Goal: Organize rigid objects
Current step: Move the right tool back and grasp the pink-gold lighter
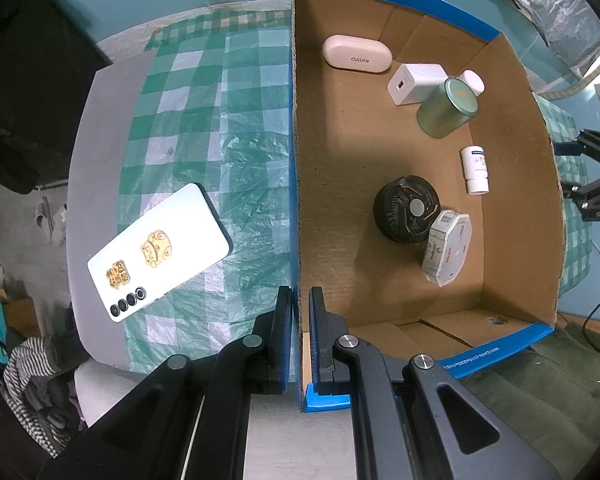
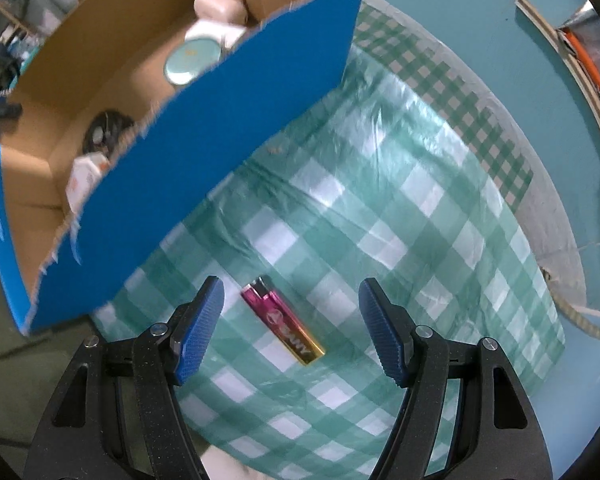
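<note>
- While the left claw [image 1: 300,300] pinches the cardboard box [image 1: 296,168] wall, its jaws are closed on that wall.
- Right claw [image 2: 292,308] hangs spread wide, gripping nothing, either side of the pink lighter [image 2: 283,320].
- Lighter lies flat on the checked bench cloth [image 2: 400,220], just beside the box.
- White phone [image 1: 158,252] lies on the cloth outside the box.

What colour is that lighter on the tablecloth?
The lighter is pink fading to gold, clearest in the right wrist view.

Blue box [image 2: 236,120], green-checked cloth [image 2: 380,240], pink-gold lighter [image 2: 284,320]
</note>
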Tool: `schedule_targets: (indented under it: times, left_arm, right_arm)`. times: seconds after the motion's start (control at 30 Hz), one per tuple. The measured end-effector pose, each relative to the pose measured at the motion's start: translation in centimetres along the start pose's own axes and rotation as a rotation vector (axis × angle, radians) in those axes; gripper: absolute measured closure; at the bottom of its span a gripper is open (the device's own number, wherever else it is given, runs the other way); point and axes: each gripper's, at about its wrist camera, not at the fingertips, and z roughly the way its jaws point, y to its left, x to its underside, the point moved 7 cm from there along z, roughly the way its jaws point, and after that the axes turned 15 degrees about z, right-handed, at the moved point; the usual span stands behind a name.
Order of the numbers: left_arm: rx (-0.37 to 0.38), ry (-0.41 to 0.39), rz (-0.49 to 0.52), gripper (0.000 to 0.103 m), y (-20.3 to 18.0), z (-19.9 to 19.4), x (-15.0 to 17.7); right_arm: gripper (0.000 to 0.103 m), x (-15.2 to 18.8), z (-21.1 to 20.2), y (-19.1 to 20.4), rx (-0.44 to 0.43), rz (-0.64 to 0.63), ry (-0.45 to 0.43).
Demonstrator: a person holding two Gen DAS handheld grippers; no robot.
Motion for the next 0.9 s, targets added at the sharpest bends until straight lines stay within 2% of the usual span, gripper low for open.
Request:
schedule_targets:
  times: [0.37, 0.4, 0.47, 0.6, 0.73, 0.9]
  left_arm:
    - [-0.005, 0.005, -0.001, 0.097, 0.0, -0.1, 0.0]
    - [-0.005, 0.005, -0.001, 0.097, 0.0, -0.1, 0.0]
    - [-0.006, 0.007, 0.001, 0.097, 0.0, -0.1, 0.0]
    - [-0.005, 0.005, 0.000, 0.097, 0.0, -0.1, 0.0]
    - [-0.004, 0.004, -0.002, 0.097, 0.0, -0.1, 0.0]
    - [-0.002, 0.005, -0.003, 0.097, 0.0, -0.1, 0.1]
  right_arm:
    - [0.033, 3.2, 3.2, 0.5, 0.074, -0.155, 0.042]
    - [0.034, 3.3, 3.3, 0.5, 0.078, -0.158, 0.041]
    - [0.044, 3.4, 3.7, 0.5, 0.077, -0.158, 0.045]
    - [0.050, 3.5, 4.7, 0.2, 0.092, -0.153, 0.062]
    - [0.066, 4.1, 5.2, 0.9, 0.077, -0.149, 0.082]
    - [0.076, 3.7, 5.2, 0.1, 0.057, -0.044, 0.091]
